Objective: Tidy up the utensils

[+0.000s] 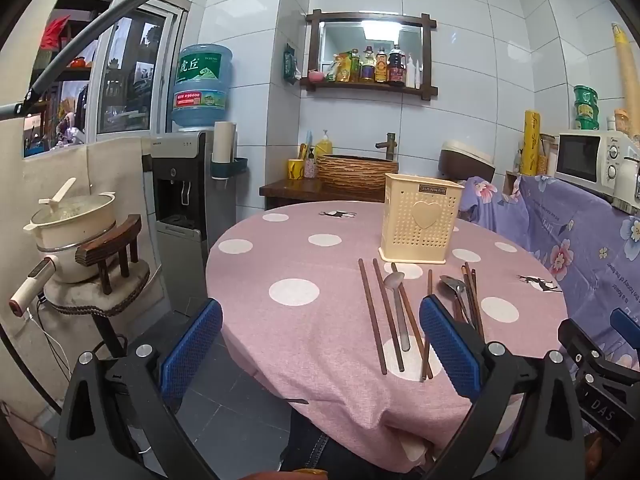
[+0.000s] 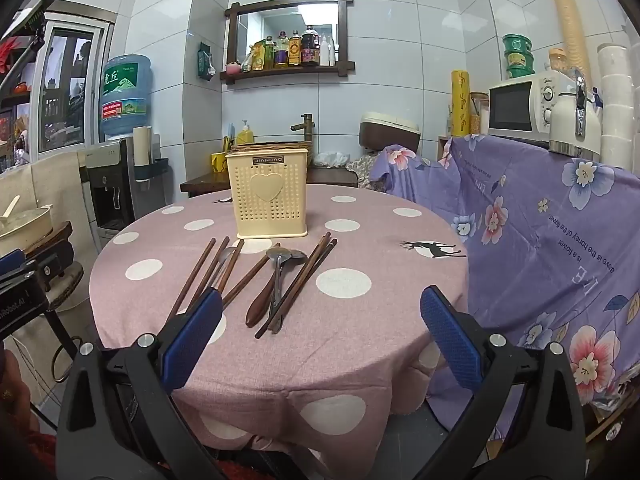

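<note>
Grippers: left gripper (image 1: 320, 344) and right gripper (image 2: 321, 336) both spread wide, holding nothing, above the counter's near edge.
Utensils: brown chopsticks (image 2: 200, 272), metal spoons (image 2: 276, 276) and a wooden-handled spoon (image 2: 260, 304) lie loose toward the near edge of the counter (image 2: 360, 320).
Holder: cream perforated holder (image 2: 268, 196) stands upright just beyond them, toward the far edge.

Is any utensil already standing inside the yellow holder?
No, nothing sticks out above the yellow holder; the chopsticks and spoons lie on the tablecloth.
</note>
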Motion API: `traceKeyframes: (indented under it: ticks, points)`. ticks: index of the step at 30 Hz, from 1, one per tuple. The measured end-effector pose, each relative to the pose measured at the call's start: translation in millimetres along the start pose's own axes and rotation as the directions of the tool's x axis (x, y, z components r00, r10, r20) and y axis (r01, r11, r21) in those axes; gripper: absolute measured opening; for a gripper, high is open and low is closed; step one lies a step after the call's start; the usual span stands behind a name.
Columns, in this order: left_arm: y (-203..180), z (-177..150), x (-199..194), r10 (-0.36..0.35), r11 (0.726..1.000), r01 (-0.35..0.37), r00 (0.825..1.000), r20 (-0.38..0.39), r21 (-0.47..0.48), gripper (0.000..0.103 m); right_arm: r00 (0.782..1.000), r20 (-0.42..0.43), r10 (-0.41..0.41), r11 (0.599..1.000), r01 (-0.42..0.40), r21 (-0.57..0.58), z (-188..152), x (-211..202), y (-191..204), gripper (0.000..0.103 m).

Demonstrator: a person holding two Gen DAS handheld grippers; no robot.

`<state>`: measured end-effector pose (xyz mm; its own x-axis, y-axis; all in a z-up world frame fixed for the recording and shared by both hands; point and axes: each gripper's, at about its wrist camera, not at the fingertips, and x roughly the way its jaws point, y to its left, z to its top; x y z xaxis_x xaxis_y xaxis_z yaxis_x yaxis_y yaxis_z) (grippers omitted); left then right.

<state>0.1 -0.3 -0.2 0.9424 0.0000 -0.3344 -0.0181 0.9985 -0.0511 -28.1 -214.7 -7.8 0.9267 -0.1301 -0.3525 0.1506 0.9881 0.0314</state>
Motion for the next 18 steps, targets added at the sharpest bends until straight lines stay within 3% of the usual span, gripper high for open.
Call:
traceKeyframes:
  ticks: [11,18]
  points:
    - [0.0,0.3,-0.6,-0.002,1.0,0.002,1.0,-0.001,-0.002,0.098,1.0,-0.006,0.0,1.0,0.0,0.001,1.6,-0.5,-0.2,0.098]
    - [2.5,-10.3,0.9,-0.039,0.999,0.039,0.999,-0.01,0.012,0.098,1.0,-0.006,0.0,1.0,0.0,0.0,-1.1,2.4,0.2,0.098]
